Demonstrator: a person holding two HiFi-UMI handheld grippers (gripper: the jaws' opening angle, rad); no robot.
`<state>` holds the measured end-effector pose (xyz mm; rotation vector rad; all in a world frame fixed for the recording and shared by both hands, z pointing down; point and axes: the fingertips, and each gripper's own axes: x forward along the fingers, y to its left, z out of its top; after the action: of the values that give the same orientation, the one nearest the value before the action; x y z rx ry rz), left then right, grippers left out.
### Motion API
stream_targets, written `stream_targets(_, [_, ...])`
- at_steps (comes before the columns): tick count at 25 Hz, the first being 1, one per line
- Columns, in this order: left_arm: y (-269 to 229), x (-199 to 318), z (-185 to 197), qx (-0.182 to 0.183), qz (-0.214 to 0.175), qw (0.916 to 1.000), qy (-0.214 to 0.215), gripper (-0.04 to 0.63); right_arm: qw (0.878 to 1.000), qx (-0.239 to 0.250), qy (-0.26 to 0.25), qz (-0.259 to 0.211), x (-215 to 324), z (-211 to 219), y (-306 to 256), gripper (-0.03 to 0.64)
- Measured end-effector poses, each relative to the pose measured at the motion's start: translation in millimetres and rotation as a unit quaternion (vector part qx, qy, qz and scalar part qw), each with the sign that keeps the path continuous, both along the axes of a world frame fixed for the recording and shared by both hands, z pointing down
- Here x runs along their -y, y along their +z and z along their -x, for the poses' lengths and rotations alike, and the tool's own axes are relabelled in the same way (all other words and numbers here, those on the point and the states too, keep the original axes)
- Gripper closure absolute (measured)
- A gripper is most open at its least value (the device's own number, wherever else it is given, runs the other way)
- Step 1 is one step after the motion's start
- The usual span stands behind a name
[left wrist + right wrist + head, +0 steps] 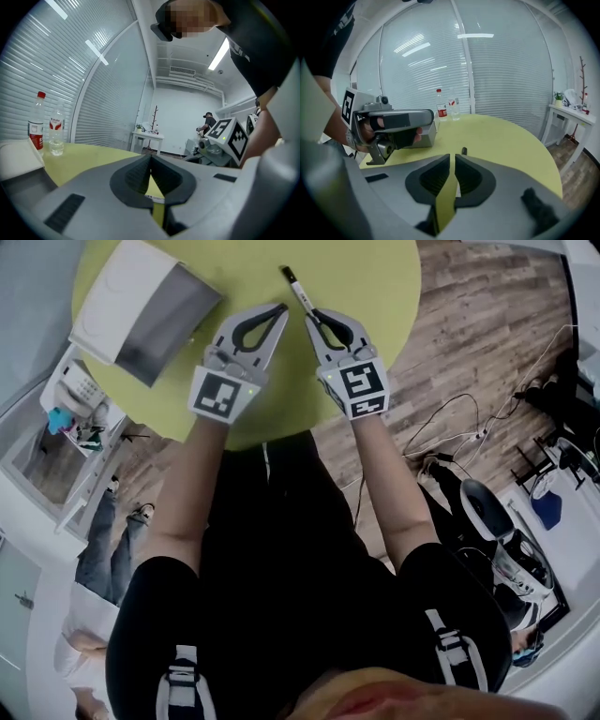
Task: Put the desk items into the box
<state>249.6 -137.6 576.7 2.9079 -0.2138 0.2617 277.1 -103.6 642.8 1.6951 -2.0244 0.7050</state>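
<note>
L tool (150, 159), R tool (452, 159) closed; bottle (36, 123) label red, print unreadable.

The box (141, 310) sat on the table (375, 277), at its far left. The pen (298, 292) lay on the table to the right of the box, just beyond the tips of the right gripper (311, 319). The left gripper (278, 308) was close beside it on the left, over the table's near part. Two bottles (441, 109) stood together past the box, by the far edge.
</note>
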Motion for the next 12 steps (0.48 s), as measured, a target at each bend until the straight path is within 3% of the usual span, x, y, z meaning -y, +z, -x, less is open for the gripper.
stream_targets(3, [16.1,5.3,-2.7,0.000,0.006,0.9999,-0.009,0.583,1.000,-0.011,0.002,0.013,5.6,-6.1,19.7,0.573])
stream_targets(5, [24.0,6.5,-3.0,-0.001,0.009,0.9999,-0.012,0.583,1.000,-0.018,0.002,0.026,8.3,-8.5,31.4,0.519])
stream_targets(12, [41.7,6.9,-2.9,0.011,0.021,0.9995,-0.022,0.583,0.997,-0.037,-0.011,0.068,15.5,-14.5,63.2,0.506])
